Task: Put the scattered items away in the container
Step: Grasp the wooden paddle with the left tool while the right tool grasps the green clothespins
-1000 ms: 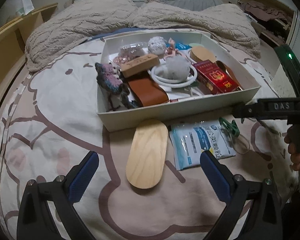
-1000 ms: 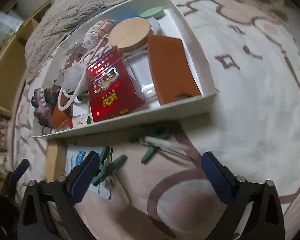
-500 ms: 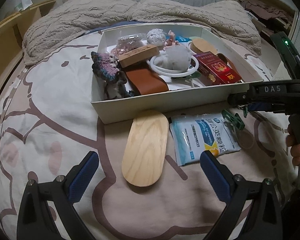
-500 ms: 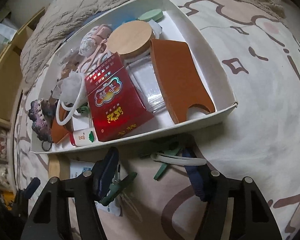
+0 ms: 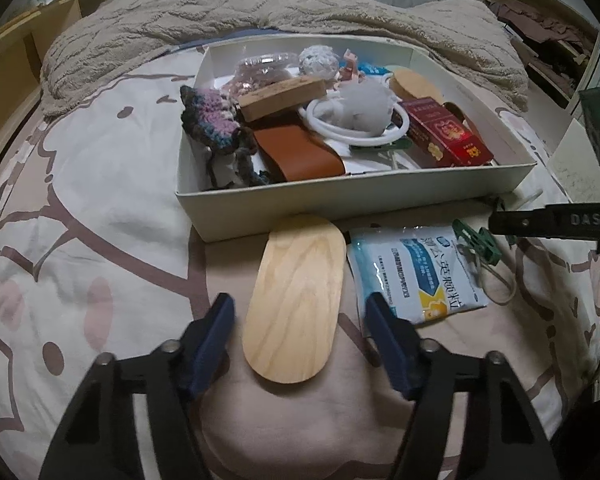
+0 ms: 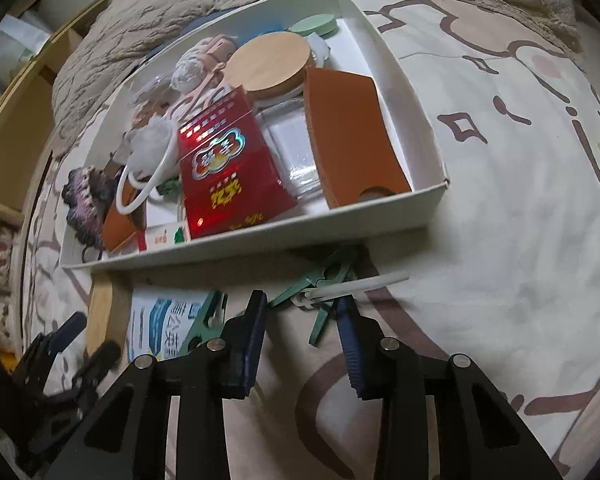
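Both jaws narrower than before, over patterned bedspread (image 5: 100,208), rumpled blanket (image 5: 180,28) beyond.

Smooth pale wood board (image 5: 296,300) — glossy plastic sachet (image 5: 416,272) — matt card box (image 5: 356,200)

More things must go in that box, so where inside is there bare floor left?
The white box has bare floor along its right wall, behind the orange card, beside the green lid. Elsewhere it is crowded: red packet, glass jar, white ring.
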Tool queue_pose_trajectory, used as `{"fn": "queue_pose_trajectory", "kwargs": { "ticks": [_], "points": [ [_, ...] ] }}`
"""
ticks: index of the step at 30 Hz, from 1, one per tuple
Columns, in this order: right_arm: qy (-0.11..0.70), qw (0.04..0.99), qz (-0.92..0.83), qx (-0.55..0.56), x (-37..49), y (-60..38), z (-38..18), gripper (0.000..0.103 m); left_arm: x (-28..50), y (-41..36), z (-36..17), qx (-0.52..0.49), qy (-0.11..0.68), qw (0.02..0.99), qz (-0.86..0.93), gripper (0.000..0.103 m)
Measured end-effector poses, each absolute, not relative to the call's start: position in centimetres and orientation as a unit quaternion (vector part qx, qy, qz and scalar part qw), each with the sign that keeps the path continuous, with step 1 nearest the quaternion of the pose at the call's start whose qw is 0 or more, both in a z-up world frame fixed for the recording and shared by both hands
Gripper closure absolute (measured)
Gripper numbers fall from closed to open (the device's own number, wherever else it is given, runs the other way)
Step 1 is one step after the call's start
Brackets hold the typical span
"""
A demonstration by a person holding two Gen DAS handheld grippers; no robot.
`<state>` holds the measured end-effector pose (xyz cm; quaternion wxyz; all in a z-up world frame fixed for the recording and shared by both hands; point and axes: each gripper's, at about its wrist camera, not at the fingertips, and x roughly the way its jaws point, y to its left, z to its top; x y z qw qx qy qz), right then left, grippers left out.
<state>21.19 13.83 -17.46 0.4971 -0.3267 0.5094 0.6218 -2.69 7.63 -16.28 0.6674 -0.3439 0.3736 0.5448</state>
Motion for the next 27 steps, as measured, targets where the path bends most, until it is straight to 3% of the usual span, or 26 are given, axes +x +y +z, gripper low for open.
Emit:
{"fn": "queue_pose_trajectory", "kwargs": {
  "ticks": [6,27],
  "points": [
    [0.508,0.485,0.629,-0.333,21.0,13.8,-17.3,0.067,-3.0,8.0,-16.9,-0.357,0.378,0.661,0.541,0.055],
    [0.486,0.467,0.655,-0.342,21.0,11.2,-14.7,0.067,-2.0,7.0,-16.4,-0.341,0.396,0.675,0.521,0.057]
  ]
}}
